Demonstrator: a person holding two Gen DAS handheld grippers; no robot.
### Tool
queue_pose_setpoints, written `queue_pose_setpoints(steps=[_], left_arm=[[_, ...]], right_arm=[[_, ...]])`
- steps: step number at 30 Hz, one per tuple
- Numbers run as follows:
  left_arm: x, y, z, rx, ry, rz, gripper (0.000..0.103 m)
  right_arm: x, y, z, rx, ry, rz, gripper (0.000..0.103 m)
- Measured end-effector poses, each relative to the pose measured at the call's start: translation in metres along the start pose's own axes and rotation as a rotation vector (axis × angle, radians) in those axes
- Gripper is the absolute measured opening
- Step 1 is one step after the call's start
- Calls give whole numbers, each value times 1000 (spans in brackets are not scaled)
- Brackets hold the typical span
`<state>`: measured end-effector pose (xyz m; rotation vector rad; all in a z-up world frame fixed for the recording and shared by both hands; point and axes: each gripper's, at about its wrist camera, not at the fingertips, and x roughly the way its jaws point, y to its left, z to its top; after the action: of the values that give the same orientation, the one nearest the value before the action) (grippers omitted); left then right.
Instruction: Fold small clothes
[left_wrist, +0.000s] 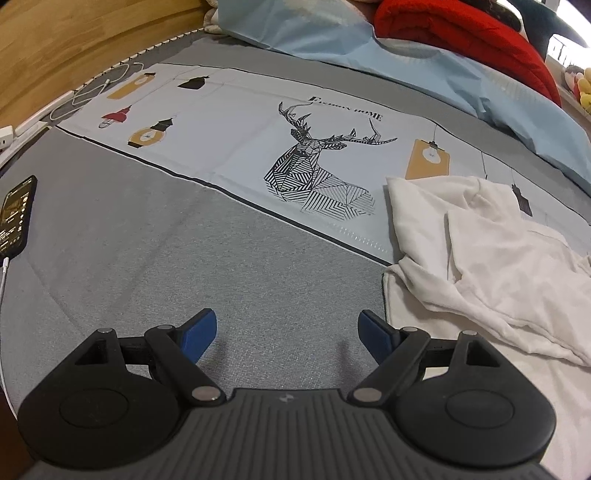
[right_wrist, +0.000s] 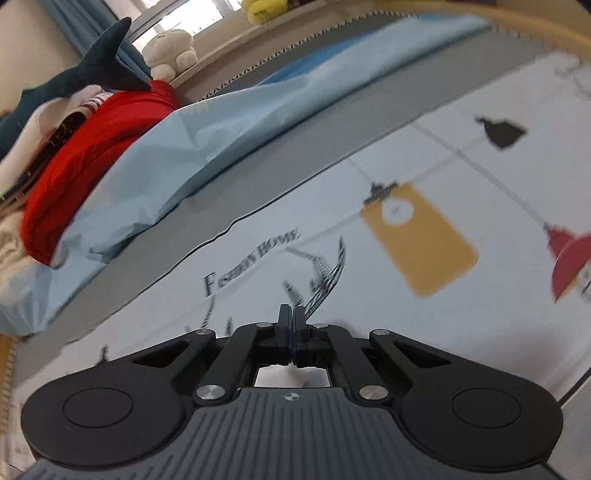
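1. 2 grippers in play; the left gripper (left_wrist: 286, 334) hangs with its blue fingers (left_wrist: 197, 334) spread wide over the grey bedspread (left_wrist: 184, 258), gripping nothing.
2. Just right of it lies the white garment (left_wrist: 491, 258), rumpled, overlapping the deer-print panel (left_wrist: 317, 166); a phone (left_wrist: 16, 216) sits far left.
3. Right gripper (right_wrist: 292, 319): jaws pressed together, nothing between them; the view is blurred; beyond it a pale blue pillow (right_wrist: 192, 147) and a red blanket (right_wrist: 92, 155).

Home bedroom: printed bedsheet (left_wrist: 236, 147), blue pillow (left_wrist: 369, 48), plush shark (right_wrist: 88, 66)
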<state>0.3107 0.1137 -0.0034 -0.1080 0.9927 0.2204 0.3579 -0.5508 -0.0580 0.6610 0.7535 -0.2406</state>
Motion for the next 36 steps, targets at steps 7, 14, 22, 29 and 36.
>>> queue_pose_setpoints(steps=[7,14,22,29,36], left_arm=[[-4,2,0,-2,-11,-2,88],[-7,3,0,-4,-11,-9,88],[-13,6,-3,13,-9,-60,88],[-41,-1,-27,113,-91,-181,88],[-72,-10,-96,216,-72,-185,88]], right_arm=[[-41,24,-43,-290,8,138,4],[-38,42,-136,-777,222,10,4],[-112,17,-145,-639,151,45,34],[-204,10,-228,-690,114,78,48],[-264,5,-289,-644,1,137,58]])
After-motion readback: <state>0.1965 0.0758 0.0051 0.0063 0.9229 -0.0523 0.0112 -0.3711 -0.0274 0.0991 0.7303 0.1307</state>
